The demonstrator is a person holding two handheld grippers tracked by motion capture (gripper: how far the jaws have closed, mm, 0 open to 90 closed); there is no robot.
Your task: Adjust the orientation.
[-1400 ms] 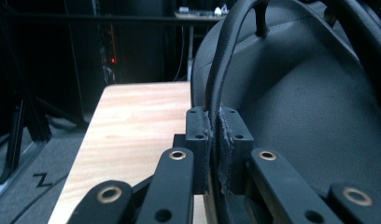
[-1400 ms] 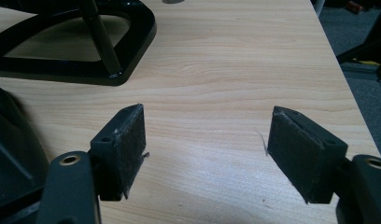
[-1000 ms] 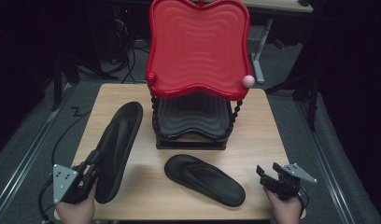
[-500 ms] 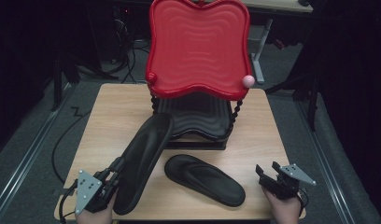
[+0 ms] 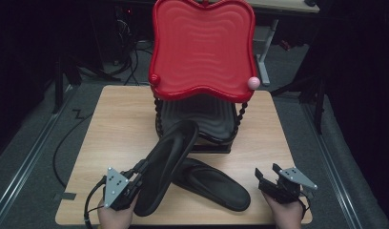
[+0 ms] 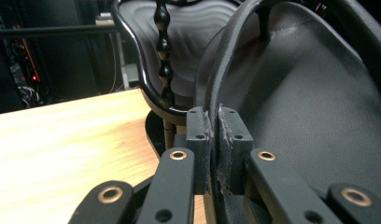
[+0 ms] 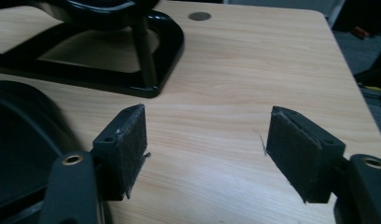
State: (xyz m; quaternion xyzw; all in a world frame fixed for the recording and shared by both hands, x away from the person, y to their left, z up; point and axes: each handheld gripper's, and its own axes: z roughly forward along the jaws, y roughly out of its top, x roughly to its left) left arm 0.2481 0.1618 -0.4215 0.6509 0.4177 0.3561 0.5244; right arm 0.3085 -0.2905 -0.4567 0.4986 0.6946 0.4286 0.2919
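The left gripper (image 5: 135, 183) pinches the edge of a black sandal (image 5: 166, 164), seemingly overlapping a second sandal (image 5: 214, 183) near the rack (image 5: 202, 47). The right gripper (image 7: 205, 151) gapes at the near right.

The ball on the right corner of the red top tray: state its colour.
Pink. The ball sits at the red tray's corner, clearest in the high view.

- Top tray (image 5: 202, 47): glossy red, with rippled wavy ridges; one corner knob pink (image 5: 252, 82).
- Lower tray (image 6: 188, 42): black, same wavy ridges, on black beaded posts (image 6: 162, 51).
- Both flip-flops, the lifted one (image 5: 166, 164) and the flat one (image 5: 216, 183): matte black.
- tabletop (image 5: 116, 129): pale wood grain.
- Each claw, left (image 6: 212, 135) and right (image 7: 205, 149): black, brass-coloured rivets.
- Claw plates (image 5: 114, 185): grey.
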